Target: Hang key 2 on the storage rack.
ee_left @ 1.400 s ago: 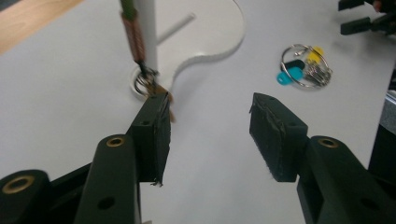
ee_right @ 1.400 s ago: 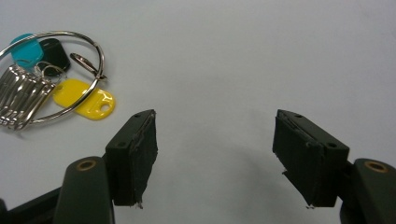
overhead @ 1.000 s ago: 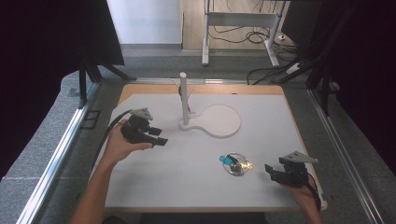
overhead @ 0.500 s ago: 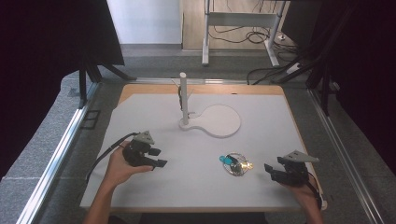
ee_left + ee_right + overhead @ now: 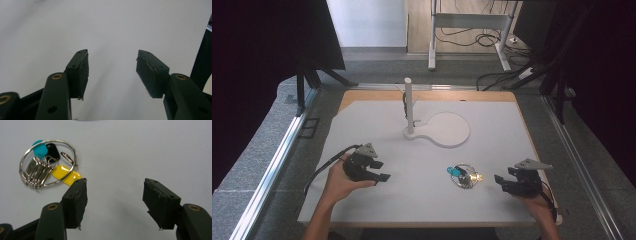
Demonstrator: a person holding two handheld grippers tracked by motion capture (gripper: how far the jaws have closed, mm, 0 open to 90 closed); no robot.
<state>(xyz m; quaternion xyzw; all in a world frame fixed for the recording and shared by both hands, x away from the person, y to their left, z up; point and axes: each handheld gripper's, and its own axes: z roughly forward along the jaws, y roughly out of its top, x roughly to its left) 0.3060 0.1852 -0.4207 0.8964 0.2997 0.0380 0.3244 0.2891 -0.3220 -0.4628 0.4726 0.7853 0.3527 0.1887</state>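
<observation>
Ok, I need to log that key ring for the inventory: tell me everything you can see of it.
The key ring is a large thin silver wire loop lying flat on the white table. It carries a fanned bunch of small silver metal pieces, plus teal, black and yellow plastic tags and a small clasp. The yellow tag pokes out past the loop. Only the table touches it.

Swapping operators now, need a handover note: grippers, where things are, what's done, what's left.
Left hand-held gripper: open, nothing between its jaws, which have just been opening; low over bare white board, left of centre.
Right hand-held gripper: open, holding nothing, just right of the key ring.
Key ring: flat on the board with teal, black and yellow tags and a bunch of keys; untouched.
Stand with upright post and round base: at the back, nothing hung on it.
Done: nothing visible. Left: probably pick up the key ring with the right gripper; the post looks like the likely destination.
</observation>
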